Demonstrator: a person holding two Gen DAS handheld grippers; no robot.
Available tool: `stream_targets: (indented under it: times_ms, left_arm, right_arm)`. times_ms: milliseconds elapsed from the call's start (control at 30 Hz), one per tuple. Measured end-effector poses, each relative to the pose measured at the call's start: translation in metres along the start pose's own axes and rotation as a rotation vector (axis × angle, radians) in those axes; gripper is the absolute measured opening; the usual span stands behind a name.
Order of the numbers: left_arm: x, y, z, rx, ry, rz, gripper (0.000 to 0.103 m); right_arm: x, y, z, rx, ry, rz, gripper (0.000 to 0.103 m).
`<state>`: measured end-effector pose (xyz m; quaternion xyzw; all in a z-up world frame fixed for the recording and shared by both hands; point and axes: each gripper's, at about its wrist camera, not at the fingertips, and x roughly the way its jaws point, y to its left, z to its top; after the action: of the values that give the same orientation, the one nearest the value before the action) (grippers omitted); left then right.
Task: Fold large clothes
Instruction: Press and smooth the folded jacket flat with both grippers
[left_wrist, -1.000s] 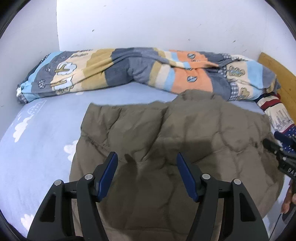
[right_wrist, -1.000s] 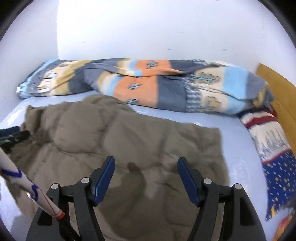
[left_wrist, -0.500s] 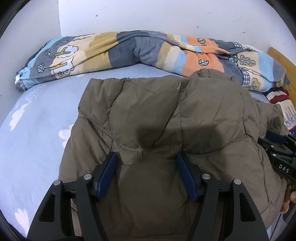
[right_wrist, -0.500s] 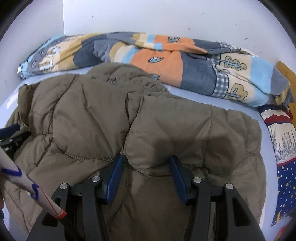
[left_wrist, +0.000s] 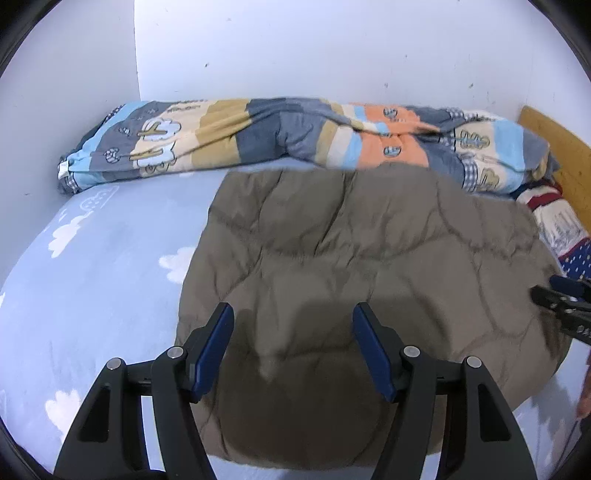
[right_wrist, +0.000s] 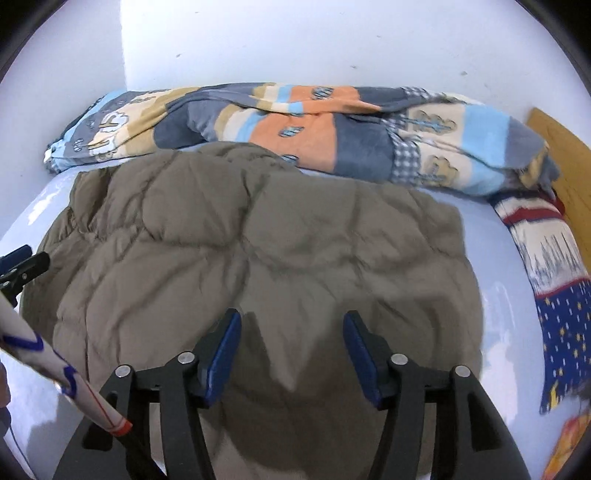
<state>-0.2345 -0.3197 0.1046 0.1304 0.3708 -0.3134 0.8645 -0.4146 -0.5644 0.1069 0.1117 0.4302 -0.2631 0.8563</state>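
A large olive-brown quilted jacket (left_wrist: 351, 258) lies spread on the light blue bed sheet (left_wrist: 103, 266); it also shows in the right wrist view (right_wrist: 258, 251). My left gripper (left_wrist: 293, 317) hovers open and empty above the jacket's near left part. My right gripper (right_wrist: 291, 325) hovers open and empty above its near right part. The tip of the right gripper shows at the right edge of the left wrist view (left_wrist: 561, 306). The tip of the left gripper shows at the left edge of the right wrist view (right_wrist: 22, 266).
A rolled patchwork blanket (left_wrist: 295, 136) lies along the white wall (left_wrist: 314, 48) behind the jacket. A red, white and blue patterned cloth (right_wrist: 554, 266) lies at the right by a wooden board (right_wrist: 565, 136). A white stick with blue marks (right_wrist: 55, 373) crosses the lower left.
Both grippers have pulled back and risen from the jacket. The jacket now lies flatter and farther from the cameras than half a second ago.
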Motion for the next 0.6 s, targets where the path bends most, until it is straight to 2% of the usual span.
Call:
stream_targets:
  times_ms: [200,600]
  left_arm:
    - [0.017,-0.001,-0.014,-0.016,0.030,0.007,0.066]
    - [0.041,0.000,-0.021,-0.028,0.048,0.004,0.070]
  right_arm:
    - [0.007,-0.005,-0.018,0.031,0.020,0.006,0.064]
    - [0.031,-0.003,-0.021,0.021,0.043,0.006,0.070]
